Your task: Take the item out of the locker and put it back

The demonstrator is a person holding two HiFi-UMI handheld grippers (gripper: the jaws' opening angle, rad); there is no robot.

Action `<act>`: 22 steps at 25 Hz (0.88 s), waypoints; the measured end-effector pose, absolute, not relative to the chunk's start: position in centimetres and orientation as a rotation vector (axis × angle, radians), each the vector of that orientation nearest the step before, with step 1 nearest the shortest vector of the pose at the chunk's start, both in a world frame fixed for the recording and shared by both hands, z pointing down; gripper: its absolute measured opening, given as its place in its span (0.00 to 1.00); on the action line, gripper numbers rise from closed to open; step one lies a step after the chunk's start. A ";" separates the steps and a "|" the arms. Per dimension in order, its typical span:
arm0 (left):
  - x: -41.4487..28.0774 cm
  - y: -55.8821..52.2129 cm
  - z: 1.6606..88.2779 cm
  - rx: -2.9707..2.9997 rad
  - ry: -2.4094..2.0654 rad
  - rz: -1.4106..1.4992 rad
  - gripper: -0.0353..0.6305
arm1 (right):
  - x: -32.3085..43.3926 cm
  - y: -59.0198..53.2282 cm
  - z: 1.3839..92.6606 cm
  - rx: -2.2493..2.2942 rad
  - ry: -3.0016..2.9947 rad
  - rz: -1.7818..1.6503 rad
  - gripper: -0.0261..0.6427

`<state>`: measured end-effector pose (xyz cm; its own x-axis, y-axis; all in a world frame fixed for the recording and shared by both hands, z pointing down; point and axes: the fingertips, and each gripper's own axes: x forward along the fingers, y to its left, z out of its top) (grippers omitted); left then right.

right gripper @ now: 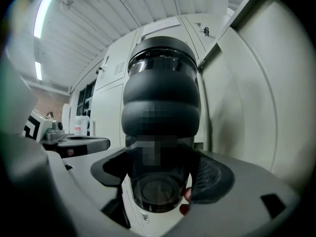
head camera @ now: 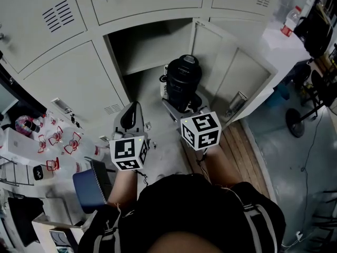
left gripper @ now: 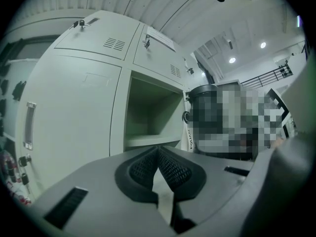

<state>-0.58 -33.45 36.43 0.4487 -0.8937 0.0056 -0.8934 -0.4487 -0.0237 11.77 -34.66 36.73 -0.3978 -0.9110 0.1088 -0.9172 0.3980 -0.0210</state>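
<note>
Two handheld grippers before open locker compartment point(head camera: 150, 49): right gripper point(right gripper: 159, 181) clamped round black jar-shaped appliance point(right gripper: 160, 98); left gripper point(left gripper: 158, 164) beside it, pinched closed, empty.

Nothing legible: vertical print on the white box point(left gripper: 189, 140) is too blurred to read, red label on the bottle point(head camera: 287, 28) too small

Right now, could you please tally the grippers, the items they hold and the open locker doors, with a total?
Grippers: 2, the left gripper with jaws together and empty, and the right gripper
Black appliance: 1, between the right gripper's jaws
Open locker door: 1
Total: 4
</note>
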 end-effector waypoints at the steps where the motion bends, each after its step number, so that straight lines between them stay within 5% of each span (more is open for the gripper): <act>1: -0.7 -33.5 36.4 -2.657 1.642 -0.028 0.07 | 11.5 -34.9 36.6 1.665 -2.575 0.135 0.62; 22: -5.1 -35.6 36.2 -2.568 1.772 -0.009 0.07 | 6.2 -45.6 32.0 1.429 -2.916 0.729 0.62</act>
<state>-5.11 -35.65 36.20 0.3552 -0.9348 -0.0075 -0.9346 -0.3550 -0.0209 6.17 -45.62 31.96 -0.6170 -0.7866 0.0237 -0.7052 0.5393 -0.4602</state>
